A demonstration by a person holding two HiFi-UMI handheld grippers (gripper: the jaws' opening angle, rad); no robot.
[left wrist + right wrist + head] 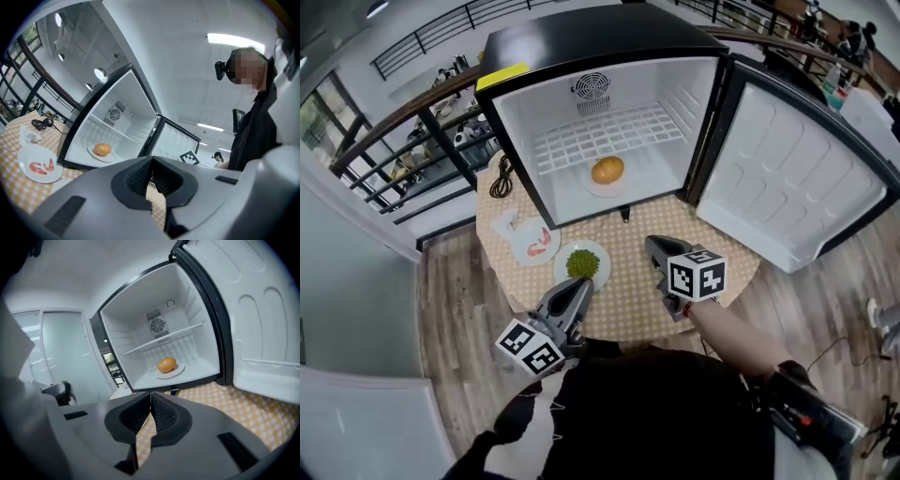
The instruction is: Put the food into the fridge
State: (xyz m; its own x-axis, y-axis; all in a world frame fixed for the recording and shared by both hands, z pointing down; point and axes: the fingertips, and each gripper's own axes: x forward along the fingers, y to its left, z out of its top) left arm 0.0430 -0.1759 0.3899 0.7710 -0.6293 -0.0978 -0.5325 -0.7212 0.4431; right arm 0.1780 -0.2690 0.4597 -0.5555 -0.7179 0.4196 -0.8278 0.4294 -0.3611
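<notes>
- In front of the open fridge (pixel 602 42), the right gripper (pixel 654 246) hangs above the counter (pixel 628 295), closed and empty.
- Left gripper (pixel 580 287): closed too, empty, farther out from the fridge.
- Plate of green food (pixel 582 263) on the counter, before the fridge.
- Shrimp plate (pixel 532 240) at the fridge's front left corner.
- Orange round food (pixel 607 170) sits on a white plate inside the fridge, on its floor.
</notes>
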